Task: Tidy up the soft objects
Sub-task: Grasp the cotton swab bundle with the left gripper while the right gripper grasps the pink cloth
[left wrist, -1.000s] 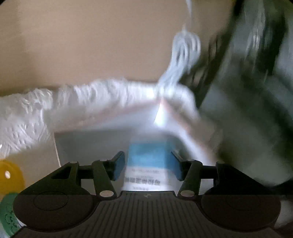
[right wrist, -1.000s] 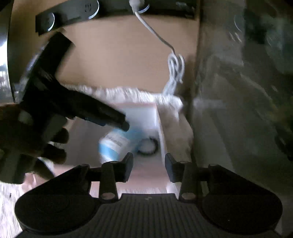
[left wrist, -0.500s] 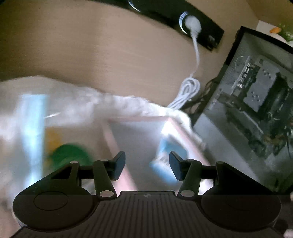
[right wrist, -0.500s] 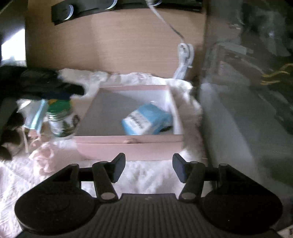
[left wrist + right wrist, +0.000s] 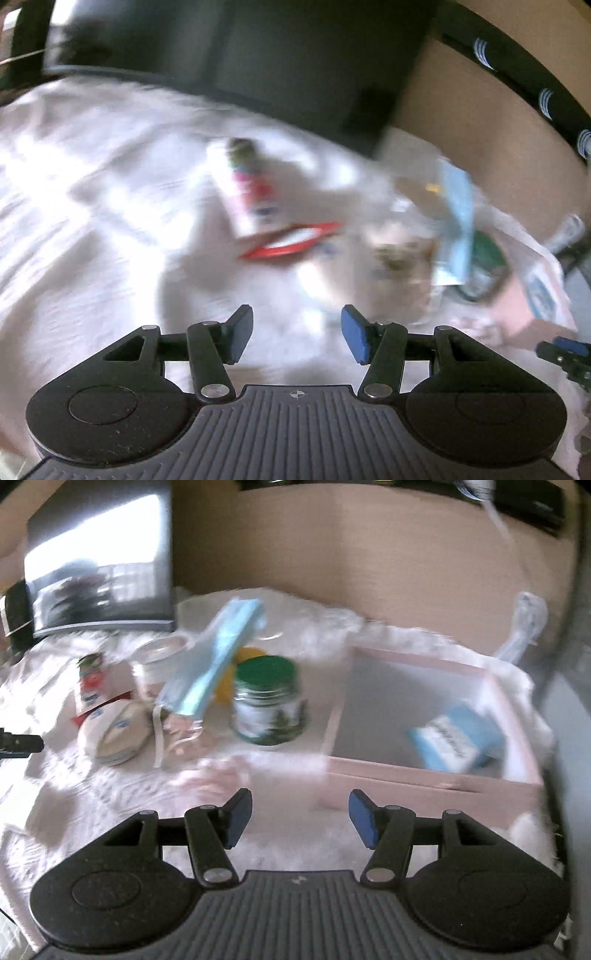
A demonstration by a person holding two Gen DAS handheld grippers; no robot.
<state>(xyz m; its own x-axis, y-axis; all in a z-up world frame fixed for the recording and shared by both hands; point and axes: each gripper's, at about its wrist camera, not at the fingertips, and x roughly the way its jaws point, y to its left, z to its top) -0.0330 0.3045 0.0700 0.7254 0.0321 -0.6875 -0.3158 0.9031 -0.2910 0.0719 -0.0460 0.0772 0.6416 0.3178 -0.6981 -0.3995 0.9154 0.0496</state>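
Note:
A pink box (image 5: 436, 775) stands at the right on a white fluffy cloth (image 5: 122, 794), with a blue tissue pack (image 5: 458, 738) lying inside. My right gripper (image 5: 299, 819) hangs open and empty in front of the box's near wall. Left of the box lie a blue face-mask pack (image 5: 218, 653), a round beige pad (image 5: 114, 734) and a pink soft piece (image 5: 221, 771). My left gripper (image 5: 297, 334) is open and empty over the cloth, short of the blurred beige pad (image 5: 399, 258) and mask pack (image 5: 454, 221). Its tip (image 5: 18, 742) shows at the right wrist view's left edge.
A green-lidded jar (image 5: 271, 701) stands by the box's left wall, with a yellow thing (image 5: 247, 657) behind it. A red-and-white packet (image 5: 92, 686) and a tube (image 5: 247, 192) lie farther left. A dark monitor (image 5: 99, 565) and a wooden wall (image 5: 369, 554) close the back.
My left gripper let go of the blue tissue pack in the pink box and swung left over the cloth. My right gripper pulled back from the box and its jaws widened.

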